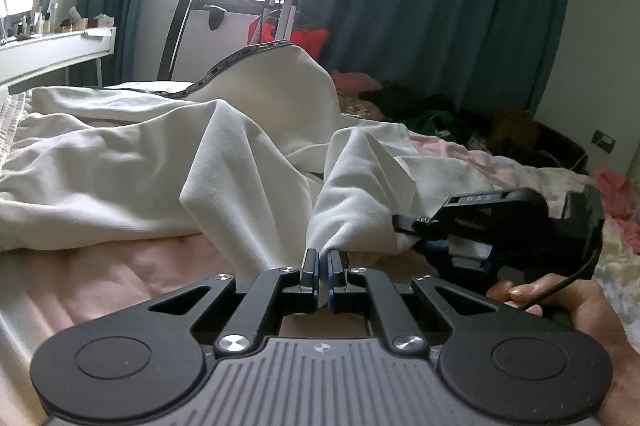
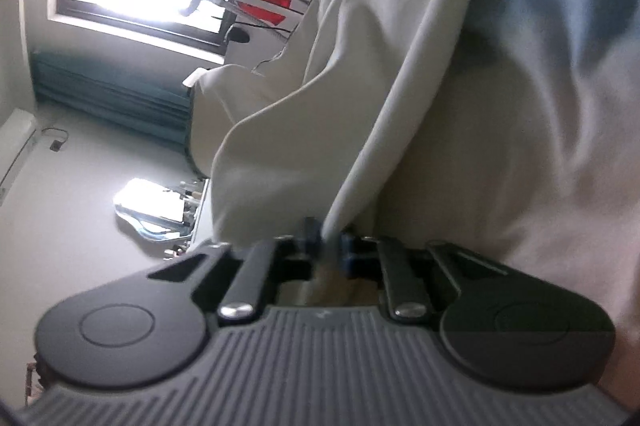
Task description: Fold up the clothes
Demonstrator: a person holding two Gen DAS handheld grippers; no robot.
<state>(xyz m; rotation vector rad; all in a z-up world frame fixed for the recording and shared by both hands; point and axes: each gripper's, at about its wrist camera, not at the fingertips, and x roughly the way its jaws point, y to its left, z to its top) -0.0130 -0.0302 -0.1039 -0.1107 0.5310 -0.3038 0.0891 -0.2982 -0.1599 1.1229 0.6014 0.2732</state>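
Note:
A white garment (image 1: 168,150) with a dark patterned trim lies crumpled on a bed with a pink sheet (image 1: 132,278). My left gripper (image 1: 323,258) is shut on an edge of the white garment and lifts a fold of it. My right gripper (image 1: 404,226) shows at the right of the left wrist view, pinching the same garment close beside the left one. In the right wrist view, which is rolled sideways and blurred, my right gripper (image 2: 330,238) is shut on the white garment (image 2: 320,98), which stretches away from the jaws.
A pile of dark, pink and green clothes (image 1: 432,106) lies at the far right of the bed. A white shelf with bottles (image 1: 56,42) is at the left. Teal curtains (image 1: 440,6), a window and a red item on a rack (image 1: 292,34) stand behind.

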